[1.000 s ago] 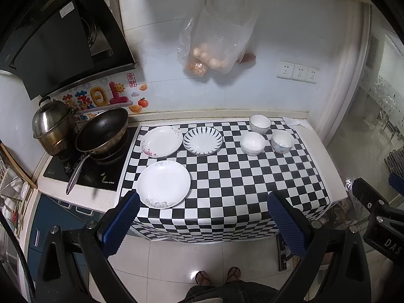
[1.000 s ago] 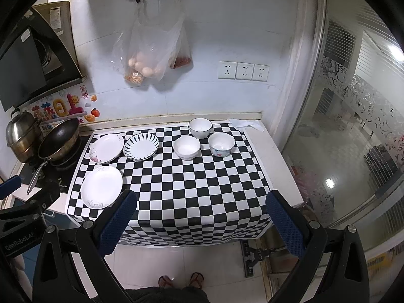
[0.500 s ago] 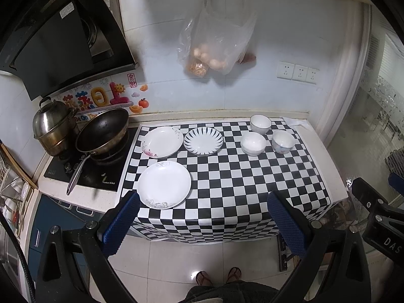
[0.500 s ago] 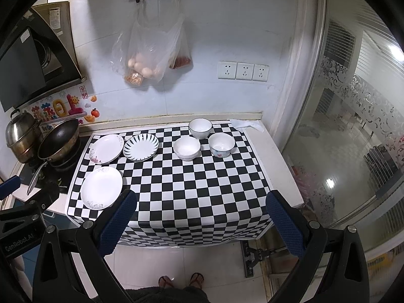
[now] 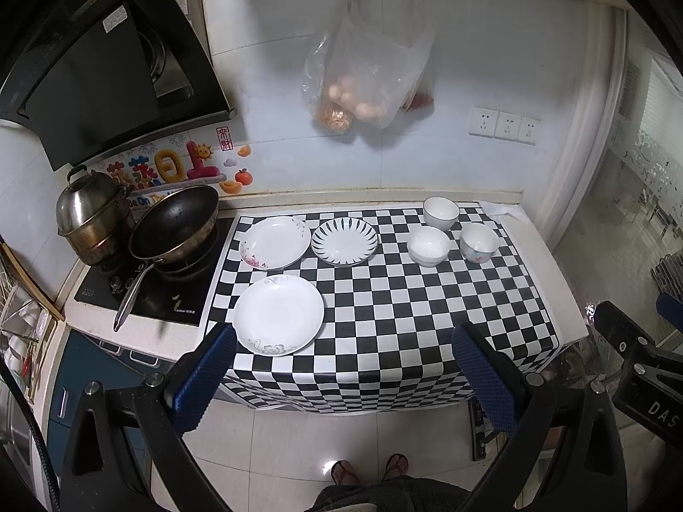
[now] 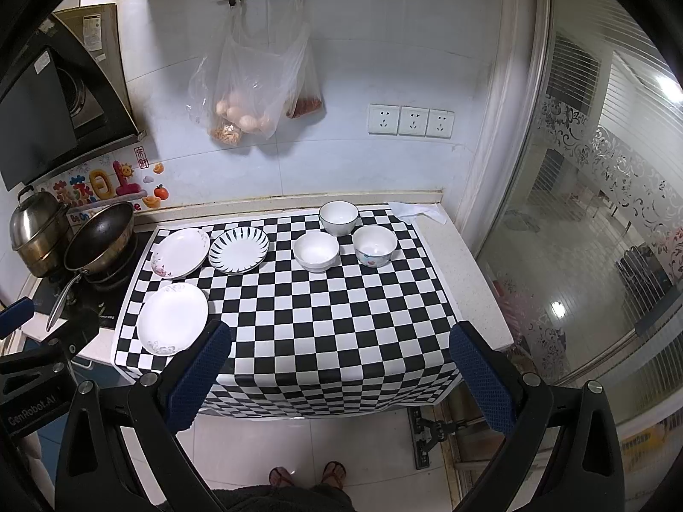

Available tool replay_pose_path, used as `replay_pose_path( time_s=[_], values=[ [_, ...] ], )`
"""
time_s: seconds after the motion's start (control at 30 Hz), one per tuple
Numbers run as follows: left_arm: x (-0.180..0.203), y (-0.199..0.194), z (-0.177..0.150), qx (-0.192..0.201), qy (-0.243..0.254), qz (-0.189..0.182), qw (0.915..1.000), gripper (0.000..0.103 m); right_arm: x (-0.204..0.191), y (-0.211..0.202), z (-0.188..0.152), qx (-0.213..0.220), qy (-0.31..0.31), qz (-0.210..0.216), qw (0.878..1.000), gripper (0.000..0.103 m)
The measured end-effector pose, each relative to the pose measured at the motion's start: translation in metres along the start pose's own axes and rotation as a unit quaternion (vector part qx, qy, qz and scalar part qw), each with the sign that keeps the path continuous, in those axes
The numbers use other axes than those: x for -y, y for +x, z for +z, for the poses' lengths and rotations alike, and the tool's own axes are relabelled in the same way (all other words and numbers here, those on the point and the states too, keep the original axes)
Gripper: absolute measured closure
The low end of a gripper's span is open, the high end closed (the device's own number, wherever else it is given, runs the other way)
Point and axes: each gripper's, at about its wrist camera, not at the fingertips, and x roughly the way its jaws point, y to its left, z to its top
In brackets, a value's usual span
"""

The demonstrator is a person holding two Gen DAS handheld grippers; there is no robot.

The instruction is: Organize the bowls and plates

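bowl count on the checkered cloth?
3, clustered at the cloth's back right: rear bowl, plain white bowl front-left of it, flower-patterned bowl front-right. None stacked, none visibly hidden.

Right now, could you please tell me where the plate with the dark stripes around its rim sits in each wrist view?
Left wrist view: the striped plate sits centre, back row, right of the flowered plate.
Right wrist view: the striped plate sits left of centre, back row, between the flowered plate and the bowls.
Shared landmark: the hanging plastic bag on the wall above it.
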Motion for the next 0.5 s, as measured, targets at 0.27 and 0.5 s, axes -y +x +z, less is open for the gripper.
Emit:
replay_pose_path(
  time_s=[0.27, 0.5],
  values=[
    [-0.0001, 0.0001, 0.0, 0.001, 0.001, 0.0, 1.0, 0.0, -0.0028, 0.0001, 0.0008, -0.001, 0.003, 0.003, 1.0, 0.0],
    [0.0006, 0.0, -0.0009, 0.001, 0.0, 0.0, 1.0, 0.0, -0.005, 0.0015, 0.0002, -0.005, 0.009, 0.007, 1.0, 0.0]
  ],
)
